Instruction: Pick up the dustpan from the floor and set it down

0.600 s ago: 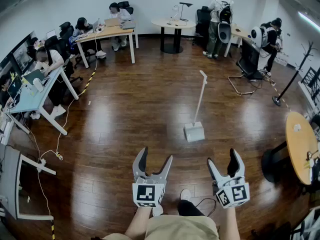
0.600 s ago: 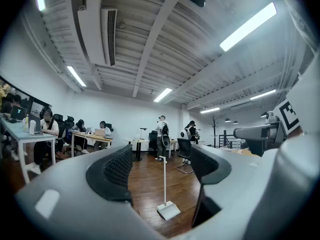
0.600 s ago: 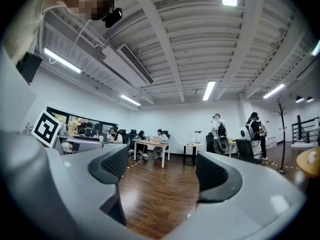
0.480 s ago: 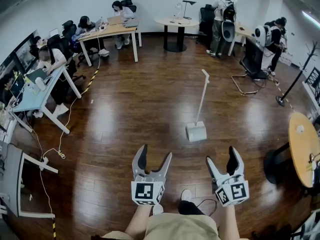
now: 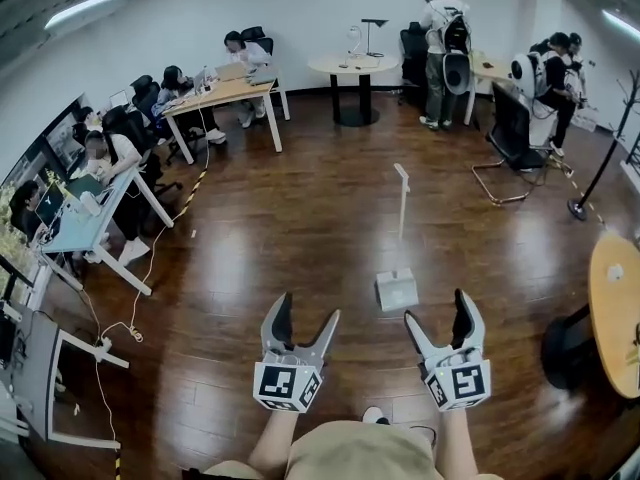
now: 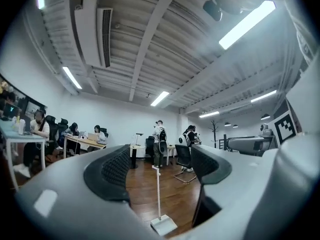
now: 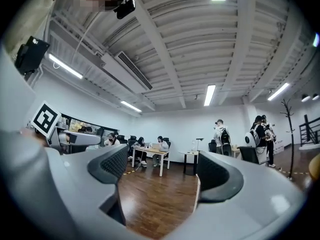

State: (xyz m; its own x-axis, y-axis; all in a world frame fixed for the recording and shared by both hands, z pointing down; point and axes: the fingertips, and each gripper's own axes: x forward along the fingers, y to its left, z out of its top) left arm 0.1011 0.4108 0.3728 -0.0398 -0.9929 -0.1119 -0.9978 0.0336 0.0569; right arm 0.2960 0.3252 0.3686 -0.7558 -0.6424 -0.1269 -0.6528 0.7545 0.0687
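Note:
A white dustpan (image 5: 396, 290) stands on the dark wooden floor with its long thin handle (image 5: 402, 203) upright. It sits just ahead of my two grippers, between them and slightly to the right. My left gripper (image 5: 308, 308) is open and holds nothing. My right gripper (image 5: 437, 308) is open too, with nothing between its fingers. In the left gripper view the dustpan (image 6: 163, 225) shows low between the spread jaws, a short way off. The right gripper view looks past the pan towards the desks.
Desks with seated people (image 5: 215, 88) line the left and back. A round table (image 5: 355, 65) and a standing person (image 5: 440, 28) are at the back, an office chair (image 5: 510, 128) and a coat stand (image 5: 600, 168) at the right. A round wooden table (image 5: 615, 318) is near right. Cables (image 5: 110, 338) lie at left.
The dustpan now lies nearer to both grippers than before; the view has moved forward towards it. Both grippers have stayed open and side by side.

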